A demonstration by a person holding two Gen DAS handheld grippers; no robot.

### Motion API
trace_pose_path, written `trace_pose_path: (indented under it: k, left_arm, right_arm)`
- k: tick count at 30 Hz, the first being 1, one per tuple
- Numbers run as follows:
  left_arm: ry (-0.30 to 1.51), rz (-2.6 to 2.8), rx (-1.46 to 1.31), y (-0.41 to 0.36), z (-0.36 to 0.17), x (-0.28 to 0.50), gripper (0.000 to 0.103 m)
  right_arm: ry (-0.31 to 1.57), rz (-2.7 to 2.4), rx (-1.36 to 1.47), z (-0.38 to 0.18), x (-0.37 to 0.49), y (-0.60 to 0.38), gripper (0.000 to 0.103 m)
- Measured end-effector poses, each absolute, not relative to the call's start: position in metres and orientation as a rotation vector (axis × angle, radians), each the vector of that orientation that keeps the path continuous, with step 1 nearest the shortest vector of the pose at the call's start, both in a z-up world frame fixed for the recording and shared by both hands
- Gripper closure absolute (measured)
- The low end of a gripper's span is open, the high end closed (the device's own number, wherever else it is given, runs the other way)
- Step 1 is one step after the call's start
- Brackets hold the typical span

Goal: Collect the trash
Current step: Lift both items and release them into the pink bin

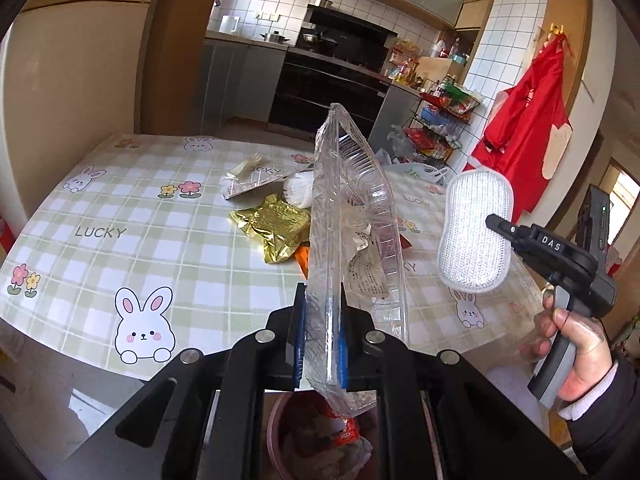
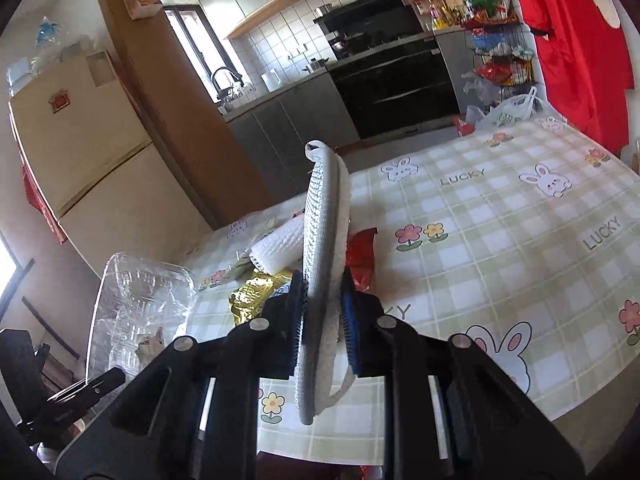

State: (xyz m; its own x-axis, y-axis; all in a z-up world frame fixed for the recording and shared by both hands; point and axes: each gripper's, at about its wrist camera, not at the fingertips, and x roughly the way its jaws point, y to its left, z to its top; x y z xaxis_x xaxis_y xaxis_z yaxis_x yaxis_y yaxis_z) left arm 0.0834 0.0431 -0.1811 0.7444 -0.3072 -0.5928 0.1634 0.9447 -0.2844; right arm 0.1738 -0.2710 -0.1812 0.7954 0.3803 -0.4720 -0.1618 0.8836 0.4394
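One clear plastic clamshell tray [image 1: 352,216] stands on edge in the middle of the left wrist view, pinched between the pads of the left gripper [image 1: 322,344]; its lower corner hangs past the near table edge, over one pink bin [image 1: 276,432] at the bottom centre that already holds red wrappers. One white mesh scrubbing pad [image 2: 320,280] is clamped edge-on in the right gripper [image 2: 324,320], raised clear of the tablecloth; in the left wrist view that pad shows at centre right, with a hand [image 1: 576,344] on the gripper's handle. On the checked tablecloth [image 1: 132,216] lie one gold foil wrapper [image 1: 272,226], one white foam net sleeve [image 2: 276,248], one red wrapper [image 2: 362,260], and one small clear packet [image 1: 250,180], bunched in the middle. The lower left and right of the cloth are bare, and the far edge meets the kitchen floor at the top
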Motion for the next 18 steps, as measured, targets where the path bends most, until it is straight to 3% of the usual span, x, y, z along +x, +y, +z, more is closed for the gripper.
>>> trace_pose_path:
  k: [18]
  left_arm:
    - [0.758,-0.462,-0.038,-0.015,-0.181,0.03,0.09]
  right_arm:
    - [0.464,0.327,0.389,-0.135,0.096,-0.296,0.082]
